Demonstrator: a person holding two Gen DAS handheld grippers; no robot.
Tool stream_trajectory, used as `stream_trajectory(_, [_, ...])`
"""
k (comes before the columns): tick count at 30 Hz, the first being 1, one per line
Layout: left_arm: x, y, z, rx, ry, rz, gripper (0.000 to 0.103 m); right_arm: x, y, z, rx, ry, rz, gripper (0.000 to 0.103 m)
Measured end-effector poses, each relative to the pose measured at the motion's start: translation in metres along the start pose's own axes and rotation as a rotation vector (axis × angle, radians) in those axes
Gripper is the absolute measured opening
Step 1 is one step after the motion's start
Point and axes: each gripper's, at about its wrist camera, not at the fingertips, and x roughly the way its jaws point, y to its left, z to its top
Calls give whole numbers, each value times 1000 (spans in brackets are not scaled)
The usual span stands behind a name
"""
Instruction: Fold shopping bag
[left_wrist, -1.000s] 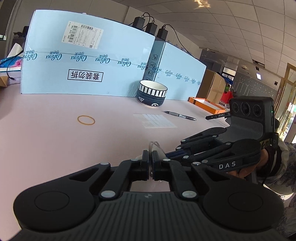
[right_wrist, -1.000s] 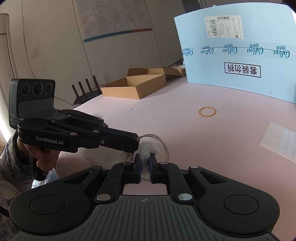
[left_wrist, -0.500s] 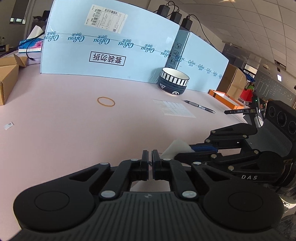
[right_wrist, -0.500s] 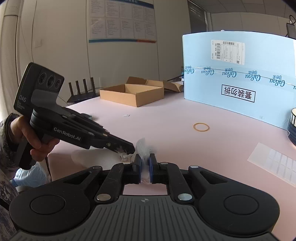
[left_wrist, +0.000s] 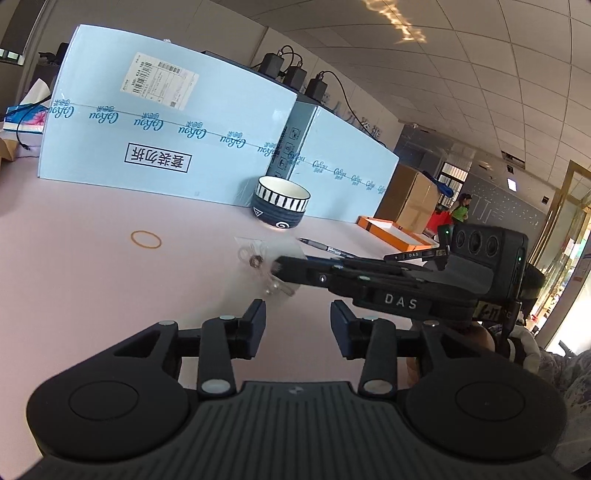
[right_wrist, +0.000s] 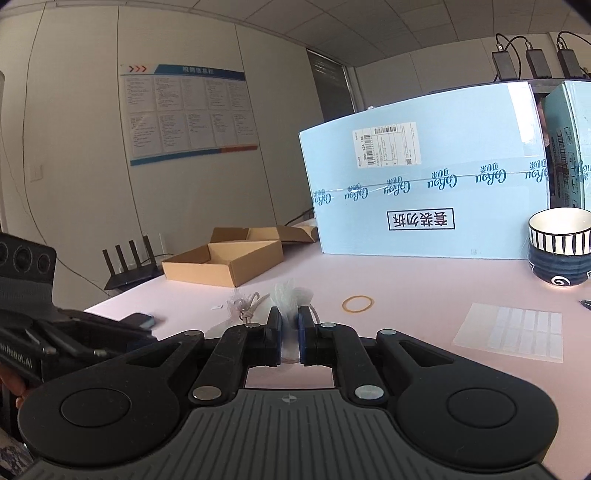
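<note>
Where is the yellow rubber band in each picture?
Left wrist view: the rubber band lies on the pink table, left of middle, left of the striped bowl.
Right wrist view: the rubber band lies right of middle, left of that bowl.
Shared landmark: the striped bowl.

Both grippers are matte black plastic: the left gripper (left_wrist: 297, 320) has a ribbed grey base, round side discs and silver pivot screws. The right gripper (right_wrist: 289, 320) has blue finger pads; its side reads "DAS". The person's sleeve (left_wrist: 565, 373) is patterned grey.
</note>
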Motion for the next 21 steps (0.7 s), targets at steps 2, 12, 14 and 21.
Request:
stream_trajectory(2, [6, 1, -3, -7, -8, 17, 36, -2, -2, 1, 58, -20, 36, 8])
stream_trajectory(12, [16, 30, -2, 24, -29, 192, 36, -2, 3, -21, 119, 80, 47, 10])
stream_trajectory(14, [20, 35, -4, 20, -5, 209, 36, 0, 5, -26, 113, 108, 42, 10])
stream_trajectory(21, [16, 44, -22, -49, 57, 203, 37, 15, 0, -39, 170, 183, 22, 10])
